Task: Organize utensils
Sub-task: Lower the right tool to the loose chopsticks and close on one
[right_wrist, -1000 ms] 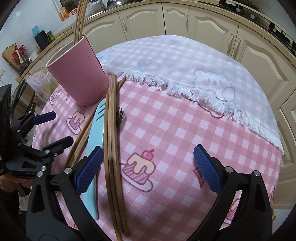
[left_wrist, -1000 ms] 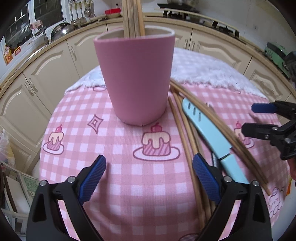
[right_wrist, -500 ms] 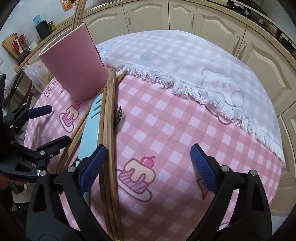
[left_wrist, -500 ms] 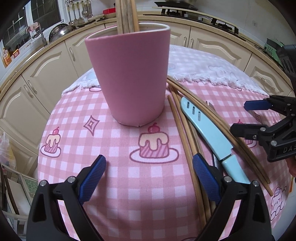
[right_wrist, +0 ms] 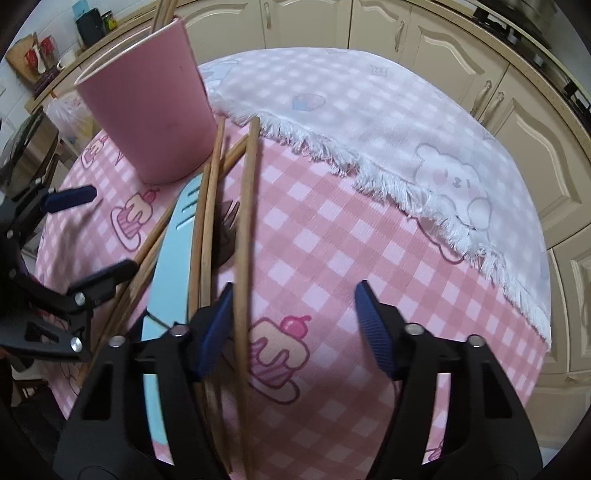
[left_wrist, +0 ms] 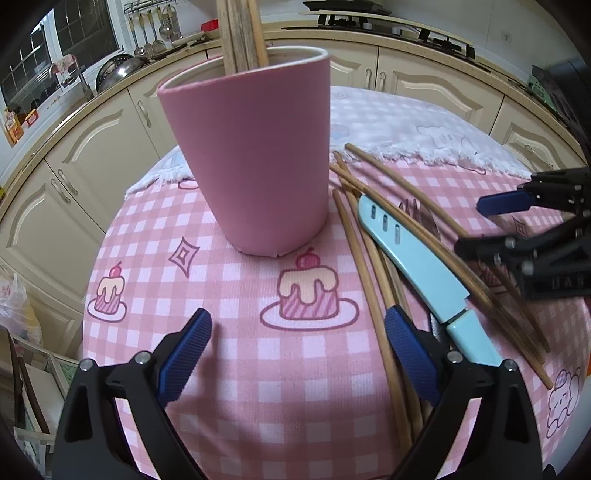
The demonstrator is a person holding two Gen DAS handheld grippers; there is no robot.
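Now closing in: right gripper (right_wrist: 295, 332) jaws drawn markedly narrower than a second ago, yet not shut. Between its fingers, hard against the left pad (right_wrist: 216, 332), runs one loose chopstick (right_wrist: 245, 221); well clear of the right pad, so not pinched so far. Split off from the other chopsticks (right_wrist: 203, 236), which a moment ago lay bundled with it and now pass behind the left finger, alongside the light blue knife (right_wrist: 166, 266) and the fork (right_wrist: 227, 221).

Left gripper (left_wrist: 297, 358) spread wide with nothing between its fingers, only tablecloth (left_wrist: 229, 369). Straight beyond its fingertips stands the pink cup (left_wrist: 255, 158), already holding several chopsticks (left_wrist: 240, 33).

Probably a single-chopstick pickup under way; further closing needed before lifting towards the cup.
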